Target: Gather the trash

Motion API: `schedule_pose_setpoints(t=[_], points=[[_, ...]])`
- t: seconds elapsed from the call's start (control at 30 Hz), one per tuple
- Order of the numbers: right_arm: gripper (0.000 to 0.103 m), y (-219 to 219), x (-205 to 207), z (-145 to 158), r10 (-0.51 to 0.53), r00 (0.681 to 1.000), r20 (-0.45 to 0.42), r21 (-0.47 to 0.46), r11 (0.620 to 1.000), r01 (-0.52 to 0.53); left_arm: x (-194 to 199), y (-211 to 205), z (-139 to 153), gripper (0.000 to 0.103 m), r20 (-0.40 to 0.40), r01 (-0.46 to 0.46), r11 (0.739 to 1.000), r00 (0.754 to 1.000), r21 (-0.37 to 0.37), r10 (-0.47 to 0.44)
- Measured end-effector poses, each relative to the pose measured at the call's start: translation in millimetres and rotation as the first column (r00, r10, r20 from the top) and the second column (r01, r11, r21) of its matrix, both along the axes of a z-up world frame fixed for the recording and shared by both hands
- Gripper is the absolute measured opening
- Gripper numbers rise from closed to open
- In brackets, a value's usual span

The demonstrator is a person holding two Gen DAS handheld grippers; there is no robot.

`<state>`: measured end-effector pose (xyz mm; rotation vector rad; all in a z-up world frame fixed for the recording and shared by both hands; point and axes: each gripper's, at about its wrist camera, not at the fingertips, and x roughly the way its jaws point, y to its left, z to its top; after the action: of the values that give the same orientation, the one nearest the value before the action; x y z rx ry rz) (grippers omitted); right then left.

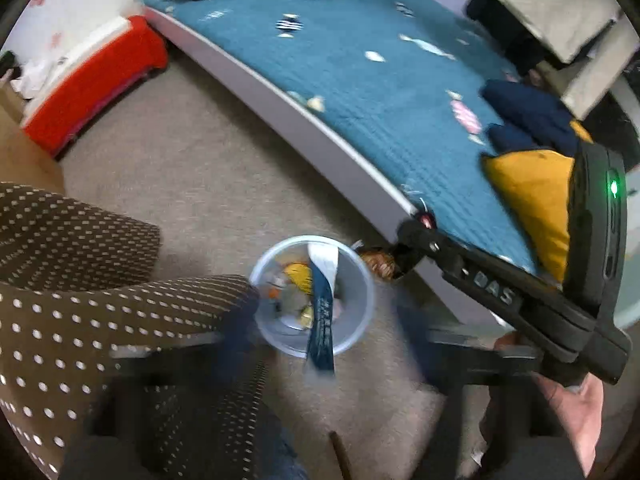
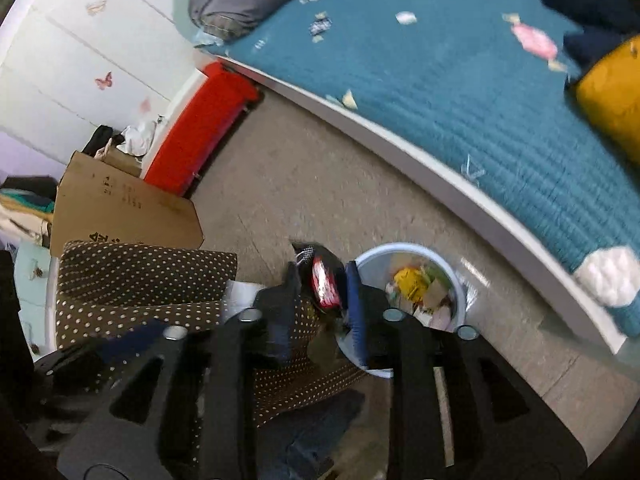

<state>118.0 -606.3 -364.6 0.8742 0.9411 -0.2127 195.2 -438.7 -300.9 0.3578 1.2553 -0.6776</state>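
A pale blue trash bin (image 1: 360, 304) holding several scraps stands on the beige carpet by the bed; it also shows in the right wrist view (image 2: 456, 276). My left gripper (image 1: 320, 336) is open over the bin, its fingers blurred, and a blue-and-white wrapper (image 1: 322, 312) hangs loose in the gap above the bin's mouth. My right gripper (image 2: 322, 284) is shut on a black-and-red wrapper (image 2: 324, 284) just left of the bin rim. In the left wrist view the right gripper (image 1: 394, 260) reaches in from the right. Several candy wrappers (image 2: 534, 40) lie on the teal bedspread (image 2: 440, 92).
A brown polka-dot cushion (image 2: 140, 280) sits left of the bin. A cardboard box (image 2: 120, 208) and a red bench (image 2: 200, 128) stand by the white wardrobe. A yellow pillow (image 1: 532, 204) and navy cushion (image 1: 528, 116) lie on the bed.
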Motion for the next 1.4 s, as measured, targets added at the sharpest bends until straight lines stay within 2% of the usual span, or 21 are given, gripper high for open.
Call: schedule_pose_setpoints(t=[0.03, 0.13, 0.2, 0.23, 0.37, 0.47, 0.63, 0.77, 0.8, 0.87, 1.0, 1.1, 1.2, 1.27, 1.33, 1.4], points=[[0.073, -2, -1, -5, -0.009, 1.000, 0.002, 0.023, 1.000, 0.009, 1, 1, 2, 0.092, 0.036, -0.014, 1.000, 0.999, 0.006, 0.014], [0.078, -3, -8, -10, -0.032, 0.999, 0.006, 0.051, 0.998, 0.032, 2, 1, 7, 0.092, 0.042, -0.003, 1.000, 0.999, 0.009, 0.002], [0.095, -3, -13, -8, -0.042, 0.999, 0.014, 0.074, 0.996, 0.041, 3, 6, 15, 0.092, 0.069, -0.023, 1.000, 0.997, 0.006, 0.022], [0.097, -2, -16, -5, -0.050, 0.999, 0.015, 0.070, 0.996, 0.048, 3, 8, 20, 0.092, 0.075, -0.030, 1.000, 0.997, -0.003, 0.030], [0.097, 3, -30, 14, -0.082, 0.996, 0.022, 0.027, 0.996, 0.081, -5, 25, 47, 0.092, 0.116, -0.057, 0.996, 0.991, -0.064, 0.064], [0.097, 11, -40, 39, -0.098, 0.994, 0.042, -0.016, 0.995, 0.099, -16, 39, 76, 0.093, 0.196, -0.076, 0.994, 0.976, -0.080, 0.090], [0.097, 32, -58, 97, -0.091, 0.990, 0.108, -0.095, 0.990, 0.101, -40, 82, 127, 0.094, 0.285, -0.077, 0.983, 0.951, -0.164, 0.122], [0.097, 67, -71, 155, -0.046, 0.984, 0.170, -0.177, 0.981, 0.077, -60, 126, 165, 0.095, 0.368, -0.089, 0.972, 0.915, -0.219, 0.167], [0.097, 78, -74, 168, -0.030, 0.982, 0.186, -0.197, 0.978, 0.067, -65, 137, 173, 0.095, 0.390, -0.096, 0.968, 0.903, -0.233, 0.183], [0.097, 101, -81, 199, 0.003, 0.976, 0.216, -0.245, 0.968, 0.051, -79, 167, 193, 0.095, 0.462, -0.119, 0.960, 0.857, -0.252, 0.228], [0.097, 150, -95, 249, 0.065, 0.963, 0.262, -0.342, 0.939, 0.029, -100, 213, 221, 0.095, 0.524, -0.155, 0.947, 0.803, -0.280, 0.286], [0.097, 190, -105, 284, 0.128, 0.946, 0.299, -0.408, 0.913, 0.006, -118, 255, 246, 0.095, 0.587, -0.204, 0.933, 0.731, -0.296, 0.346], [0.097, 228, -113, 315, 0.199, 0.924, 0.325, -0.485, 0.874, -0.017, -130, 284, 265, 0.096, 0.605, -0.243, 0.918, 0.693, -0.314, 0.390], [0.097, 259, -122, 337, 0.242, 0.906, 0.347, -0.539, 0.842, -0.018, -141, 308, 280, 0.096, 0.619, -0.263, 0.901, 0.658, -0.345, 0.429], [0.097, 281, -130, 353, 0.277, 0.888, 0.367, -0.574, 0.819, -0.018, -155, 330, 295, 0.098, 0.637, -0.287, 0.879, 0.606, -0.382, 0.475], [0.097, 299, -138, 367, 0.306, 0.871, 0.384, -0.607, 0.794, -0.011, -165, 345, 306, 0.098, 0.646, -0.300, 0.862, 0.572, -0.409, 0.506]])
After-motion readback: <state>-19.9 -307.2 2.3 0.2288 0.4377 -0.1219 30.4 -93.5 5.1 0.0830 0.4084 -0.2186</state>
